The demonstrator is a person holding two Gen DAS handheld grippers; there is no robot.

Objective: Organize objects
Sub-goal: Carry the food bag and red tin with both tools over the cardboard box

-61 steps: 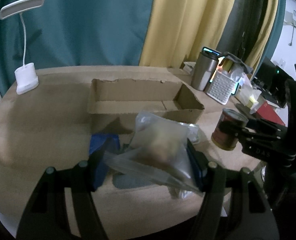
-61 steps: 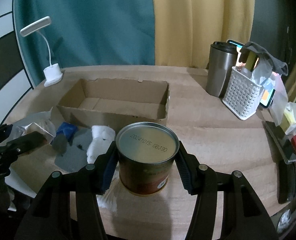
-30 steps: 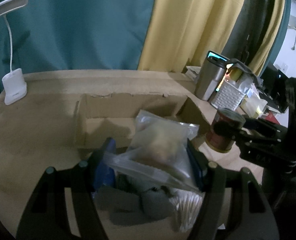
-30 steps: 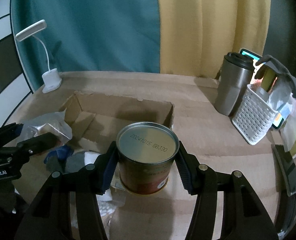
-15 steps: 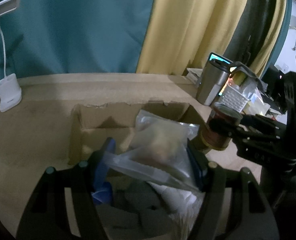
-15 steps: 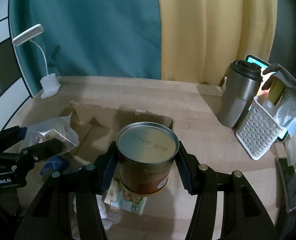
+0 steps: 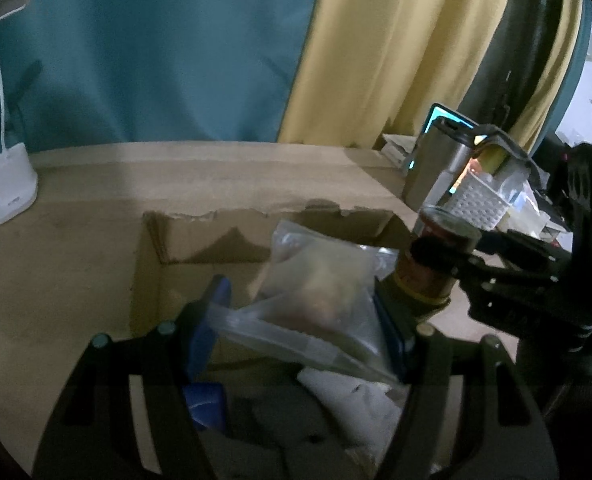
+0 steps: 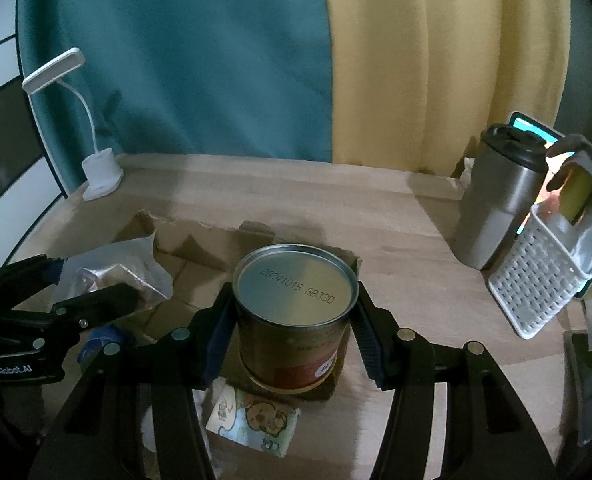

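One open brown cardboard box (image 7: pixel 183 240) sits mid-frame on the wooden table (image 8: pixel 296 184), and two black grippers hold one item each above it. The right gripper (image 8: pixel 293 320) pinches a round metal tin can with a red-brown label (image 8: pixel 291 312) between its blue pads, low centre of the right wrist view; its lid reads "20241015 GBJ30". The left gripper (image 7: pixel 300 320) clamps a clear plastic zip bag of brownish food (image 7: pixel 320 284) over the box's near edge. "GenRobot.AI", partly legible, marks the left gripper's body. One cartoon-printed tissue pack (image 8: pixel 253 420) lies below the can.
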